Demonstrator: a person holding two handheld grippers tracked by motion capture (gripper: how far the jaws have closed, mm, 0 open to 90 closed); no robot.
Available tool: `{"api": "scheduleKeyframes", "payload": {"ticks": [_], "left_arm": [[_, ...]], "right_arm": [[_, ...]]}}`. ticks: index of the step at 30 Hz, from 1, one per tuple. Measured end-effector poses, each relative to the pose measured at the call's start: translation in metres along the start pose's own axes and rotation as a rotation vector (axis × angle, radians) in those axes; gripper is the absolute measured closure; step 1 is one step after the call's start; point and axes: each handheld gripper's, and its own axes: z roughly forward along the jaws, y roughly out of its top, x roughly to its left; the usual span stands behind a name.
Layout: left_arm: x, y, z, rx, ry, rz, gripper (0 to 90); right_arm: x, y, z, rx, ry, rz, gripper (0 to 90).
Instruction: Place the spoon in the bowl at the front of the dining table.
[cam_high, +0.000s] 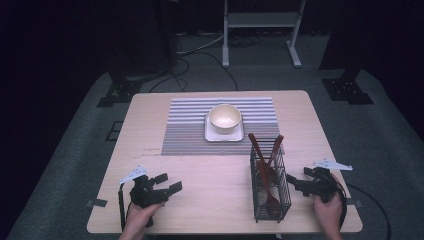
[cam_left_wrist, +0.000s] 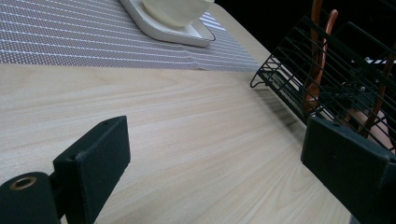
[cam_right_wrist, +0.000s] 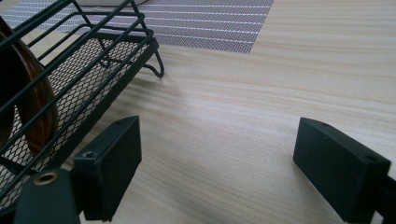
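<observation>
Two grippers rest near the front edge of a pale wooden table (cam_high: 210, 175), one in each of the person's hands. Across the far half of the table lies a striped mat (cam_high: 190, 127), grey and white, with a white square plate (cam_high: 223, 135) on it and a cream bowl (cam_high: 225, 118) sitting on the plate. Nearer the front, on the right, stands a black wire basket (cam_high: 270, 192) just off the mat's corner; it holds wooden utensils (cam_high: 265, 155) whose handles cross above its rim. They look like spoons, though the ends are hard to make out through the mesh. The left gripper (cam_high: 167, 183) sits well apart from the basket, over bare wood, its jaws spread wide with nothing between them. The right gripper (cam_high: 296, 182) lies just beside the basket's right wall, jaws likewise parted and empty, pointing toward the basket without touching it.
</observation>
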Motion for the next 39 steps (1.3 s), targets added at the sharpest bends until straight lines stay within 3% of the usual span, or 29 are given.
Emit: {"api": "scheduleKeyframes", "payload": {"ticks": [13, 18, 26, 39], "left_arm": [[-0.003, 0.000, 0.002, -0.009, -0.037, -0.007, 7.3], [-0.012, 0.003, 0.004, -0.005, -0.059, 0.029, 7.3], [-0.026, 0.009, 0.005, -0.020, -0.106, 0.042, 7.3], [-0.044, 0.021, 0.019, 0.010, -0.175, 0.066, 7.3]], "right_arm": [[0.000, 0.000, 0.000, -0.001, 0.000, 0.000, 14.1], [0.000, 0.000, 0.000, 0.001, 0.001, -0.001, 14.1], [-0.001, 0.000, -0.001, -0.004, 0.006, 0.010, 14.1], [-0.002, 0.000, -0.001, -0.001, 0.008, 0.018, 14.1]]}}
